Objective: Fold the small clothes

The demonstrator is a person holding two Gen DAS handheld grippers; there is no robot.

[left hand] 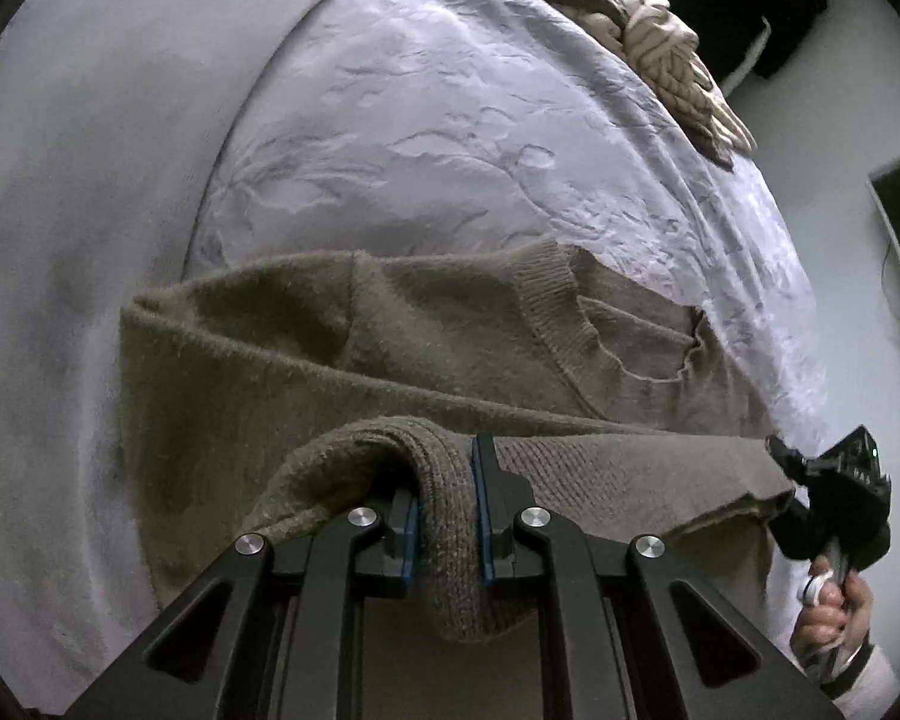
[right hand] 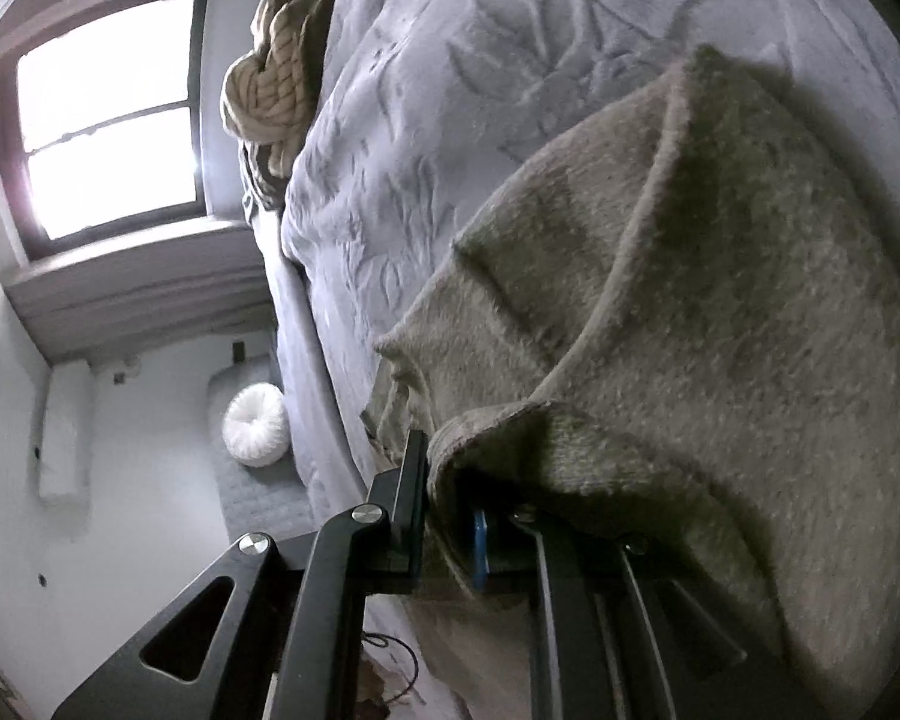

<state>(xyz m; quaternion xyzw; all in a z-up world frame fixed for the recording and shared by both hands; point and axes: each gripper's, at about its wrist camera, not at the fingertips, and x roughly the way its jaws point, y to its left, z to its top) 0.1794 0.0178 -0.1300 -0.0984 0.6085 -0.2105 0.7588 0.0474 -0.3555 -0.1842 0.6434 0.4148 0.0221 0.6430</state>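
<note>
1. The brown knit sweater (left hand: 390, 330) is lying across the lower middle of the left wrist view, spread on the pale lavender bedspread (left hand: 450, 138) of the bed, its ribbed neckline showing right of centre.
2. The left hand-held gripper (left hand: 444, 516) is pinching the ribbed hem (left hand: 450, 540) at the bottom centre of the frame, its jaws standing narrow with a thick roll of knit squeezed between the blue pads.
3. The right hand-held gripper (right hand: 444, 516) is gripping another stretch of the same hem at the bottom centre of its own view, with the fabric draping over the right-hand finger and hiding most of it; the jaws are narrow on the cloth, though whether the pads are pressing hard is unclear.
4. In the left wrist view, the right tool is showing at the lower right edge, held by the person's hand (left hand: 834, 606).
5. The sweater is looking soft, fuzzy and limp, likely light but bulky, so it should sag between the two grips and bunch readily.
6. The ribbed hem, being denser, seems the best place to hold; the corners would keep the edge straight.
7. A tan chunky knit throw (left hand: 660, 48) is sitting at the upper right, well apart from the sweater.
</note>
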